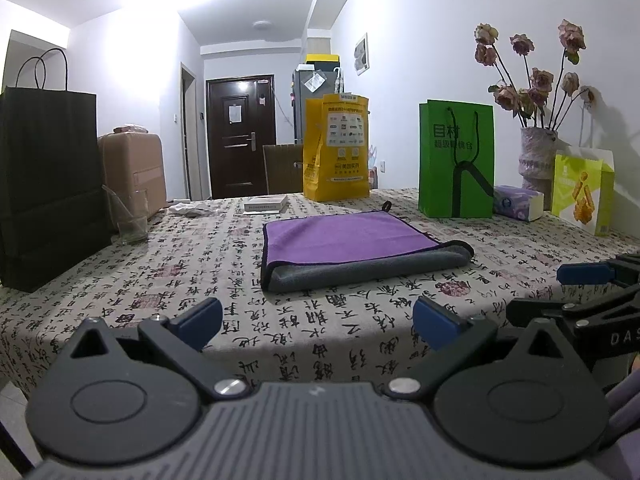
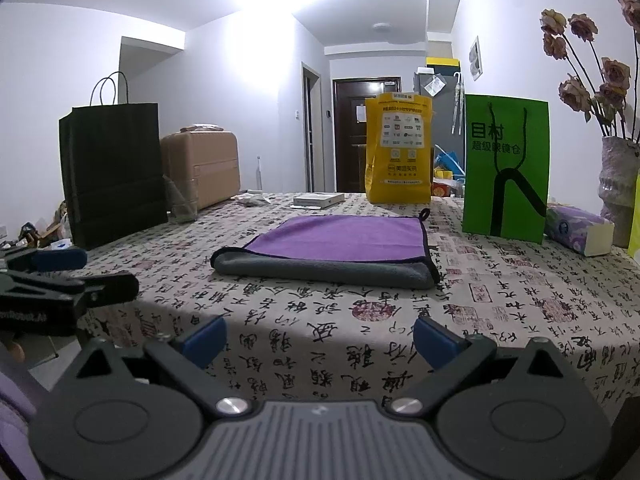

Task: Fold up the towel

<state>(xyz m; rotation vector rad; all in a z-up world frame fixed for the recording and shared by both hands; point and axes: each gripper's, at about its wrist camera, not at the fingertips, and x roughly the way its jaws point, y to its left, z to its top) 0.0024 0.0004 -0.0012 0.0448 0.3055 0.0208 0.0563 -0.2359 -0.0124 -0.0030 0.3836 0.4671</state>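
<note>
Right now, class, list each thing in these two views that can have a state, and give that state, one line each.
Towel: folded, lying flat on the table, not held.
Left gripper: open, empty, short of the towel.
Right gripper: open, empty, short of the towel.
Glass: upright, looks empty.
Green bag: standing upright.
Black bag: standing upright.
Door: closed.

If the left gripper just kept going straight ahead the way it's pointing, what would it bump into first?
Most likely the folded towel: the left gripper, jaws open, faces its grey rolled edge across bare tablecloth. Its height above the table is hard to judge, so it might skim over.
</note>
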